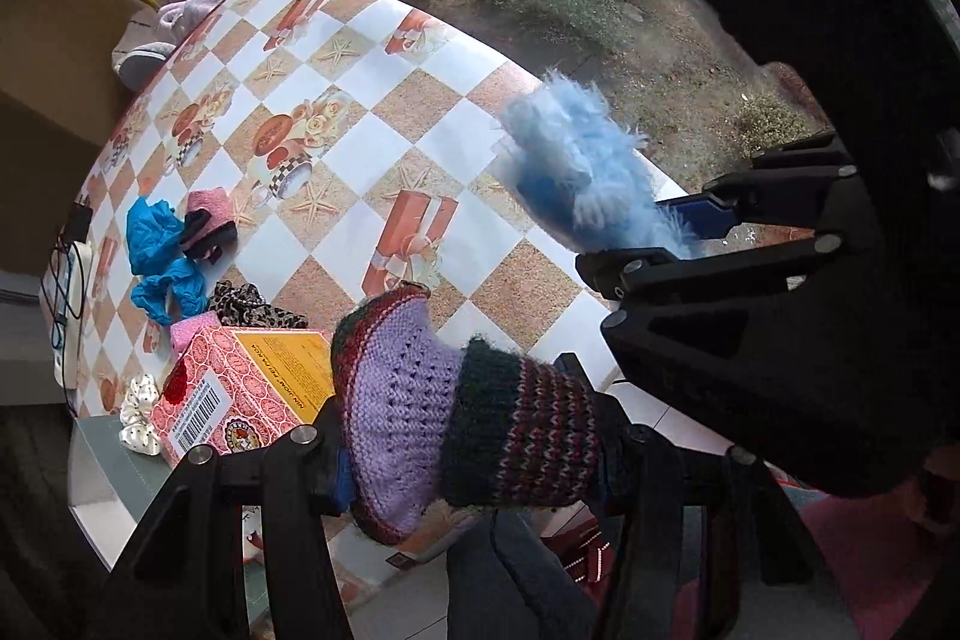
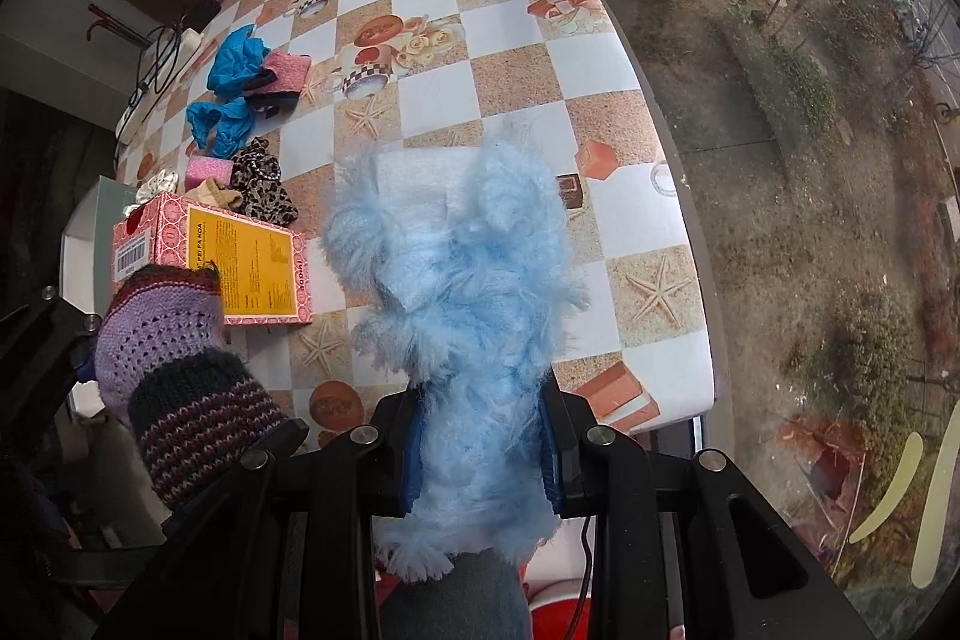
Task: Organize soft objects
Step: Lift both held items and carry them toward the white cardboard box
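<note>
Both grippers are loaded and held above the near edge of the table (image 2: 606, 16).

Left gripper (image 1: 468, 466): fingers pressed in on a knitted item (image 1: 456, 400), purple body with a dark striped cuff. Its long axis runs across the jaws, cuff toward the right finger, purple end pointing out toward the pink box (image 1: 240, 388).

Right gripper (image 2: 480, 454): blue pads pinching a fluffy blue item (image 2: 462, 292) at its lower end. The item's long axis continues straight forward from the fingers, free end out over the table's middle. The two held items are near each other but apart.

Loose soft objects lie grouped along the table's left edge: crumpled blue gloves (image 2: 231, 88), a pink knitted piece (image 2: 285, 73), a leopard-print piece (image 2: 261, 187) and a white scrunchie (image 1: 141, 415) at the near left corner, just beside the box.

Judgement: the sorting is under way, not complete. The left-edge group lies forward and left of both grippers; the left gripper is the nearer. The open run of table ahead of the right gripper suits a straight-forward set-down. Risk: the fluffy pile masks the pads, so release is hard to confirm.
</note>
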The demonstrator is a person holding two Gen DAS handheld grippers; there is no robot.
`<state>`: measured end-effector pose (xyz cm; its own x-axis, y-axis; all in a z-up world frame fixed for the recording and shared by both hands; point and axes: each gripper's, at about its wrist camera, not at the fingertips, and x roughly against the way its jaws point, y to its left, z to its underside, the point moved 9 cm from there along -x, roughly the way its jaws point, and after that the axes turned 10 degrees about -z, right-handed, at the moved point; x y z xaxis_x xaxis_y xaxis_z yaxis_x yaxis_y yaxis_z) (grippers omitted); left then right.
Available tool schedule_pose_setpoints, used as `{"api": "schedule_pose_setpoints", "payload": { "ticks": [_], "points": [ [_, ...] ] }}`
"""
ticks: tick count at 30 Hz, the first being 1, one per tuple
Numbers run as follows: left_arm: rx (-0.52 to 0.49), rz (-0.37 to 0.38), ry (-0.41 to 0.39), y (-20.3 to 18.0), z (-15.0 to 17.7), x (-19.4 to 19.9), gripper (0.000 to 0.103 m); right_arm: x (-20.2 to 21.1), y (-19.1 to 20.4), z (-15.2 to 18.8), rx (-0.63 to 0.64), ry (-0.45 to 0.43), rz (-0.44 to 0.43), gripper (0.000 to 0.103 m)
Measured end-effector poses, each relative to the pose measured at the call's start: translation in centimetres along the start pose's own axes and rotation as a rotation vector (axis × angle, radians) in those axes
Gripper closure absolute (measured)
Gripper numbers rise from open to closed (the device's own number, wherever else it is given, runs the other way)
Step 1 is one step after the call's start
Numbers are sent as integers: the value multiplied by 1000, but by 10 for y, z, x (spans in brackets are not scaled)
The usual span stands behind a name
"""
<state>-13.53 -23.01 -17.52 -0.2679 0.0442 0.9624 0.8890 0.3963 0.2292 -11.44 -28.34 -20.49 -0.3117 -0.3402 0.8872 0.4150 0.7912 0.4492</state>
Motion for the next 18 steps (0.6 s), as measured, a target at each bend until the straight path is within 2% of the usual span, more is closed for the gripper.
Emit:
{"api": "schedule_pose_setpoints", "payload": {
  "ticks": [4,10,13,16,18],
  "points": [
    [-20,3,2,-3,15,2,44,-7,8,7,11,19,-7,71],
    [-84,-6,-59,1,36,12,44,-13,33,18,38,19,-12,71],
    [-116,-13,-116,12,50,19,44,-21,46,24,27,14,-16,71],
    [-151,-30,-136,31,67,22,44,-30,61,32,-14,10,-32,71],
    [-159,-6,-152,44,74,26,44,-33,71,39,-43,2,-47,71]
  ]
}}
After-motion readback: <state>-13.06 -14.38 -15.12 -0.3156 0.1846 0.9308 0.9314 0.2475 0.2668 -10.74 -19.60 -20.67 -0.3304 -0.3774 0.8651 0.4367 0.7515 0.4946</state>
